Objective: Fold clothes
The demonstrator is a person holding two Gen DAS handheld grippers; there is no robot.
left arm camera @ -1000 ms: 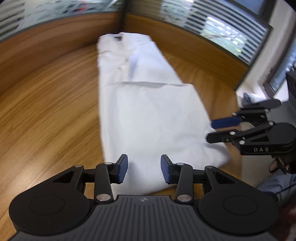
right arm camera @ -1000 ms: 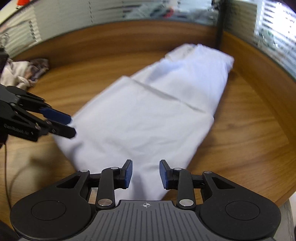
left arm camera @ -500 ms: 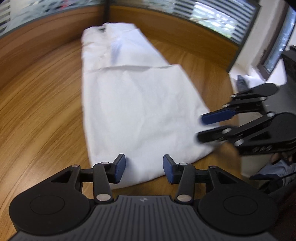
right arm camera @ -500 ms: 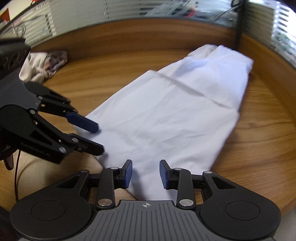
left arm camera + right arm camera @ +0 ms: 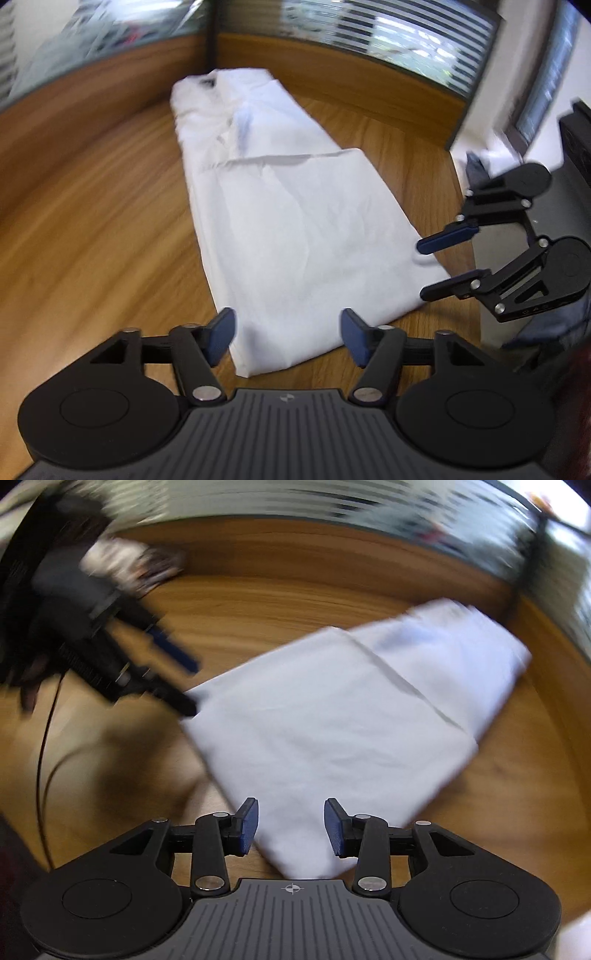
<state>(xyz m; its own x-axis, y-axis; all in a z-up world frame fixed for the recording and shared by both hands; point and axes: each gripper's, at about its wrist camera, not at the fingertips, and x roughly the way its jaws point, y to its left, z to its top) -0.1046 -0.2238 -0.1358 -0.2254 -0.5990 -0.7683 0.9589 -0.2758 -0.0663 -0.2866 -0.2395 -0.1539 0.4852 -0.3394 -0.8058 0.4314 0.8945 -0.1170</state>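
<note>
Garment: we see a white garment (image 5: 295, 229) lying flat on the wooden tabletop (image 5: 96, 229), folded into a long strip that runs from the lower centre of the left wrist view up to the upper centre, where its collar end sits by the wooden back wall (image 5: 332, 55)
Fold line: we make out a straight cloth edge crossing the strip in the upper half of the left wrist view, one layer lying on top of another
Left tongs: our left tongs (image 5: 288, 334) stand wide apart at the bottom of their own view; their jaws have just been opening, and the near corner of the garment shows between them, with the blue pads (image 5: 220, 334) clear of the cloth
Right tongs: our right tongs (image 5: 291, 825) are parted at the bottom of their view; their jaws have just been opening a little, the other near corner of the garment (image 5: 332, 731) lies between them, and we see gaps between pads and cloth
Cross views: we find the right tongs (image 5: 439, 264) at the right edge of the left wrist view, beside the garment's right-hand corner, and the left tongs (image 5: 181, 683), blurred, at the left of the right wrist view by the garment's left edge
Other cloth: we see a blurred heap of clothes (image 5: 129, 563) in the upper left of the right wrist view, well apart from the garment
</note>
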